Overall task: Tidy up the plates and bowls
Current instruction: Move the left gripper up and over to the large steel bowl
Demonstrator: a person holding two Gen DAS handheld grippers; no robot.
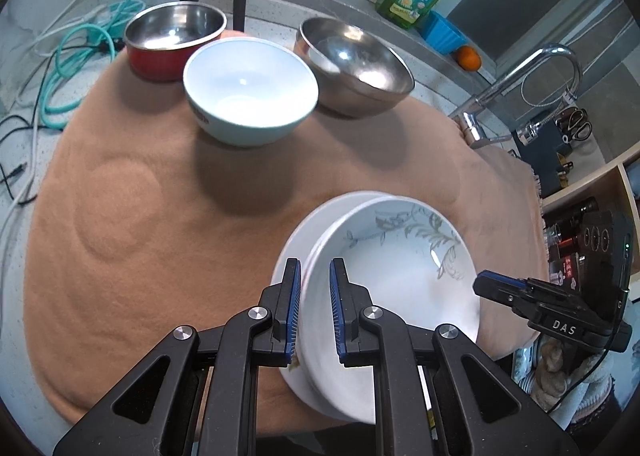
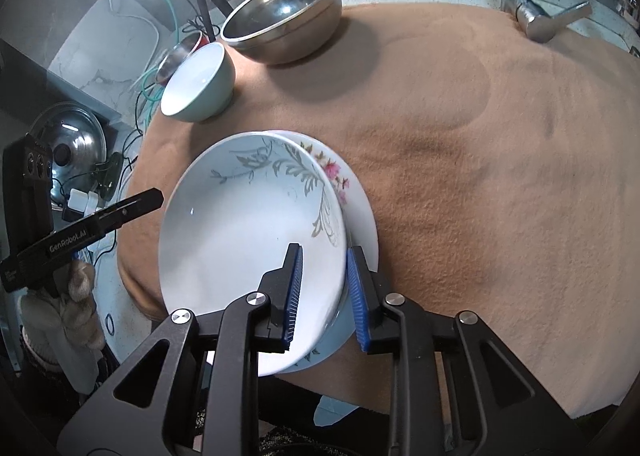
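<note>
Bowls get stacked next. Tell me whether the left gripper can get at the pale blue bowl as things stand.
Likely not right away: the left gripper is shut on the rim of the stacked plates. Once it lets go, only bare brown cloth lies between it and the pale blue bowl.

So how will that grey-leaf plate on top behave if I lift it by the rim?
The grey-leaf plate looks like glazed ceramic: probably rigid, breakable, slick against the fingers. It sits off-centre on the floral plate, so it may slide. Held at one edge, it will likely tilt.
</note>
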